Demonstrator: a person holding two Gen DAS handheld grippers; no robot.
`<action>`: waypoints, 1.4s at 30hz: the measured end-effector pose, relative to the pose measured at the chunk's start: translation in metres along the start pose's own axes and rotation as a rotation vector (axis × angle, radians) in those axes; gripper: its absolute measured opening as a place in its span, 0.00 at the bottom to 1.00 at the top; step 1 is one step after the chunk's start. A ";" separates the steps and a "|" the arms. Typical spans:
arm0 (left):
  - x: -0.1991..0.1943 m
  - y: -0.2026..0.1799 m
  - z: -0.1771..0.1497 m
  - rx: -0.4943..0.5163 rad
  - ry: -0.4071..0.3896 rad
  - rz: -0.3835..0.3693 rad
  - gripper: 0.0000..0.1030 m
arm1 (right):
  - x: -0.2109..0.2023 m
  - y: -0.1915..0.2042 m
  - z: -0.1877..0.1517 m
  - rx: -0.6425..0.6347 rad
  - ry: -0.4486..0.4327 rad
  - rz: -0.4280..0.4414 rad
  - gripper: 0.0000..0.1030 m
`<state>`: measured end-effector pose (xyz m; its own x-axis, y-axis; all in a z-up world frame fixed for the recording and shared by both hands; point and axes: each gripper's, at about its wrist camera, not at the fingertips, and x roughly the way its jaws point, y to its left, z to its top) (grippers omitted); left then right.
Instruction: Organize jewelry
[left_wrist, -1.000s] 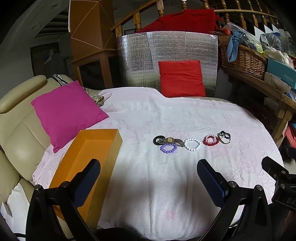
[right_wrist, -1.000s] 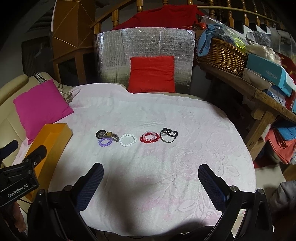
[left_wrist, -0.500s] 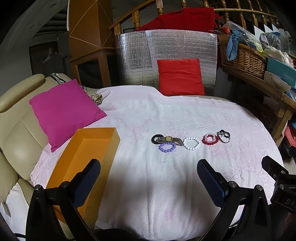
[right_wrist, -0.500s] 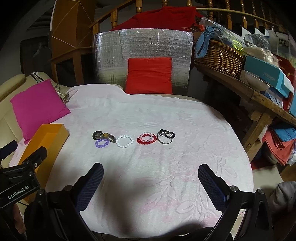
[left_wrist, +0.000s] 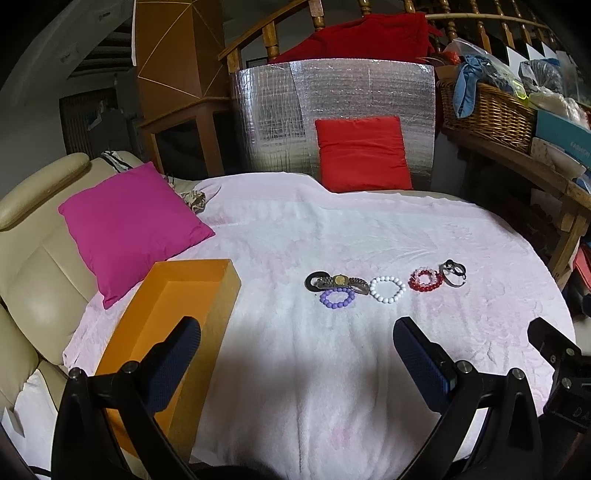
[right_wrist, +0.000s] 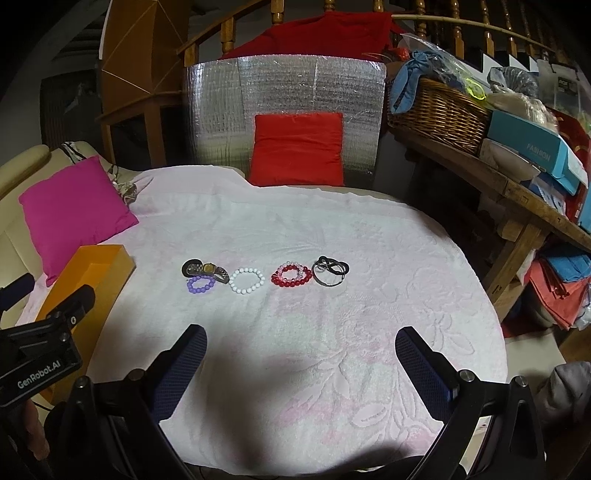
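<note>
The jewelry is lying in a short row on the pale cloth (right_wrist: 332, 229), near mid-table: a watch (right_wrist: 205, 268) touching a purple bracelet (right_wrist: 200, 284), a white bracelet (right_wrist: 246, 280) just beside them, then a red bracelet (right_wrist: 291, 275) overlapping a pink one, and dark rings (right_wrist: 330, 271) at the right end. The orange box (left_wrist: 166, 317) is sitting open at the table's left edge, well apart from the row.

Nothing is being gripped yet. The left tongs (left_wrist: 295, 354) and the right tongs (right_wrist: 299, 358) are both hovering spread wide and empty, short of the row.

Judging from this, picking one piece at a time from an end looks wisest, pinching across the bead band rather than pressing down.

The beads are looking round, glossy and likely slippery; the watch band is metal-linked; the cloth is looking soft and embossed, so it may snag or lift.
</note>
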<state>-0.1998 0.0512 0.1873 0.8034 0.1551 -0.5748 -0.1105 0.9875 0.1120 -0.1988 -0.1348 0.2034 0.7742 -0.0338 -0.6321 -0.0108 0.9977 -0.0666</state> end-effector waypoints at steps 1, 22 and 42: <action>0.001 -0.001 0.001 0.001 -0.003 0.003 1.00 | 0.001 0.000 0.000 0.001 0.001 0.001 1.00; 0.020 -0.044 0.071 -0.013 -0.099 0.026 1.00 | 0.051 -0.046 0.037 0.060 -0.052 0.025 1.00; 0.120 -0.030 0.047 -0.036 0.017 0.021 1.00 | 0.154 -0.047 0.042 0.166 0.019 0.180 1.00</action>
<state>-0.0727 0.0385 0.1532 0.7910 0.1756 -0.5861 -0.1485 0.9844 0.0946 -0.0529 -0.1840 0.1415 0.7572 0.1463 -0.6366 -0.0427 0.9836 0.1752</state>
